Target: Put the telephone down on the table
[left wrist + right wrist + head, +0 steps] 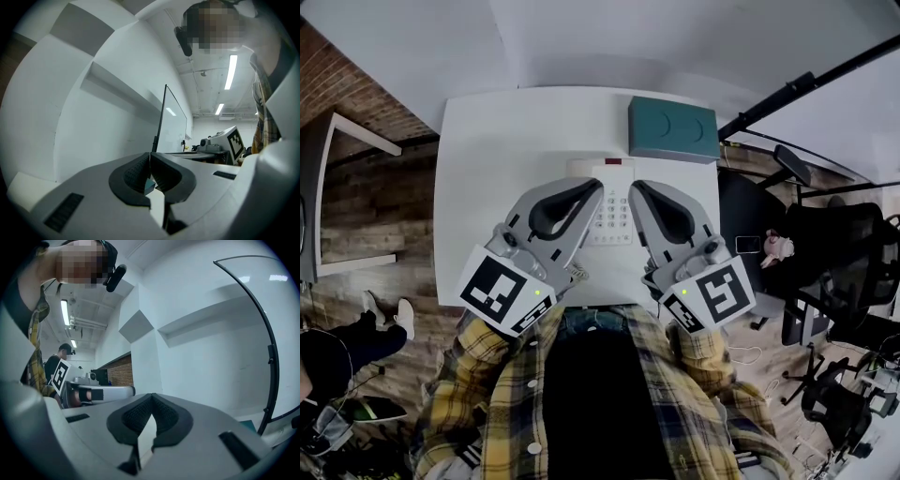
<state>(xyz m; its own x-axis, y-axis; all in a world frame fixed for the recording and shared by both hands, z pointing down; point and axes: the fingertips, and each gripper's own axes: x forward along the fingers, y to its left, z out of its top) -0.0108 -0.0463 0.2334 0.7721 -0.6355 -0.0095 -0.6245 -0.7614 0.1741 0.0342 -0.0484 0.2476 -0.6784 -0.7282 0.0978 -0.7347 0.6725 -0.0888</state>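
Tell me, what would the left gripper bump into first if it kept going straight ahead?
Probably the teal box at the far edge of the table: the shut left gripper points toward it, past the telephone. Depth and height are hard to judge.

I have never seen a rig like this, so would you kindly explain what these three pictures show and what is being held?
There is no robot here: a person in a checked shirt holds a two-jaw tool in each hand. One picture comes from a camera on the person's head, looking steeply down. The other two come from cameras riding on the tools, each looking along its own jaws. The left hand-held gripper and the right hand-held gripper are both shut and hold nothing. On the white table lie a white telephone, seen between the two tips, and a teal box further back.
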